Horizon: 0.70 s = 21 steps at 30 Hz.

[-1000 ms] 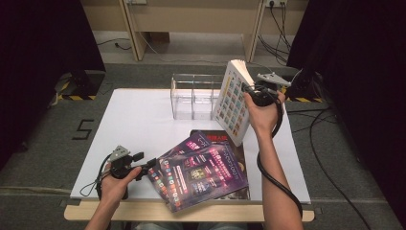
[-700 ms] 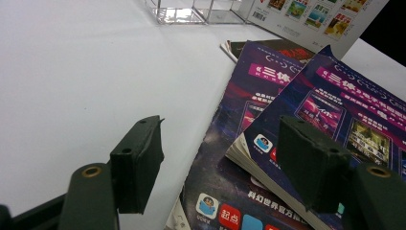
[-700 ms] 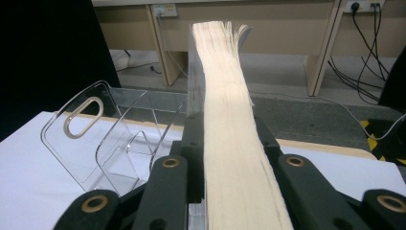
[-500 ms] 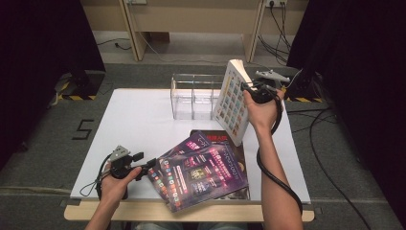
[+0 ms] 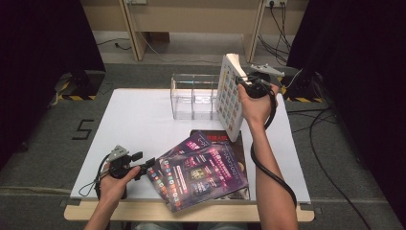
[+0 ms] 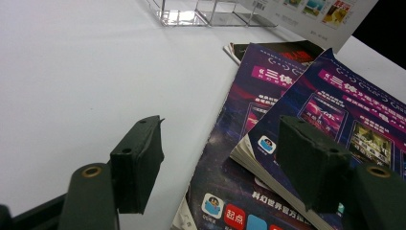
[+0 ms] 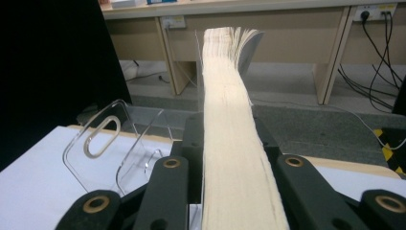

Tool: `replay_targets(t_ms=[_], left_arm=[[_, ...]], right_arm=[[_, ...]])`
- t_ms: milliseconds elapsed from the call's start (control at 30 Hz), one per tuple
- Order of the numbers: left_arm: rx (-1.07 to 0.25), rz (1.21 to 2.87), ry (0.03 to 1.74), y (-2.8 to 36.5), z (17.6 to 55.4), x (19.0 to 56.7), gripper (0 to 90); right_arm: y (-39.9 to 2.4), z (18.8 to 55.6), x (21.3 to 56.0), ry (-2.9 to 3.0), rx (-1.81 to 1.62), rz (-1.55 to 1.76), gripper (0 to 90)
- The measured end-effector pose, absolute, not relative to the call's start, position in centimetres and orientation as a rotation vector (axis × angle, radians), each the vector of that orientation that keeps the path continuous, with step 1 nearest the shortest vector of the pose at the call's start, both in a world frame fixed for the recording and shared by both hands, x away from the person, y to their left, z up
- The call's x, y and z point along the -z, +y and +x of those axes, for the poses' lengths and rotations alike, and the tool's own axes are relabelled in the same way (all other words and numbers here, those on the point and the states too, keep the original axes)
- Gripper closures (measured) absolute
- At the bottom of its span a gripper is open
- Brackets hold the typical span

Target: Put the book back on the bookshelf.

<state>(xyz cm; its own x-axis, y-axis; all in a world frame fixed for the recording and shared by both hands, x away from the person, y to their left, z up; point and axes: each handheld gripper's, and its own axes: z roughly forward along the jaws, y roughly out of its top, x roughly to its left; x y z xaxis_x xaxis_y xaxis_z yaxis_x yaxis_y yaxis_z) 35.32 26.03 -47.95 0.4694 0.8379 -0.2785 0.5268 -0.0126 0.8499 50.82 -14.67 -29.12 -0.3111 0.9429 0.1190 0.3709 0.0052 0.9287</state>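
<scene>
High view: I hold the white-covered book (image 5: 229, 98) upright in my right gripper (image 5: 253, 85), raised over the far right part of the bench (image 5: 134, 124), its lower corner just above the magazines. The right gripper's jaws have just been closing, and they now pinch the book by its page edge. In the right gripper view the block of cream pages (image 7: 230, 143) rises between the jaws and covers most of what lies behind; the pages fan apart at the top, and the cover itself is out of sight from there.

My left gripper (image 5: 143, 165) lies low at the near left, jaws spread, with the corner of the purple magazines (image 5: 203, 175) just beside one jaw. In the left gripper view that jaw overlaps the top magazine's corner (image 6: 335, 134); I cannot tell whether it touches. The darker magazine at the bottom of the stack (image 5: 222, 138) is mostly covered, only its far edge showing.

The clear acrylic rack (image 5: 194, 96) stands at the far middle of the bench, just beside the book; its dividers are hard to make out against the white top. My right forearm hides part of the bench's right side.

Surroundings: grey carpet, wooden furniture legs beyond, black curtains on both sides, cables on the floor at right.
</scene>
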Motion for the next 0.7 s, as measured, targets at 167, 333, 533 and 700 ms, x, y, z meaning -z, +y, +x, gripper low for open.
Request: replay_targets(t_ms=[167, 333, 533, 700], left_arm=[[-0.374, 1.678, 1.186, 26.0, 35.3, 47.9, 32.6], [-0.372, 1.676, 1.185, 26.1, 35.3, 48.0, 32.6], [-0.370, 1.675, 1.187, 26.1, 35.4, 48.0, 32.6], [-0.371, 1.674, 1.185, 26.1, 35.4, 48.0, 32.6]], right_arm=[[-14.1, 51.5, 28.5, 1.700, -1.306, 1.358, 74.5], [-13.7, 52.5, 28.2, 1.679, -1.302, 1.369, 74.5], [-13.3, 53.7, 28.0, 1.667, -1.300, 1.374, 74.5], [-13.1, 54.6, 27.9, 1.657, -1.293, 1.375, 74.5]])
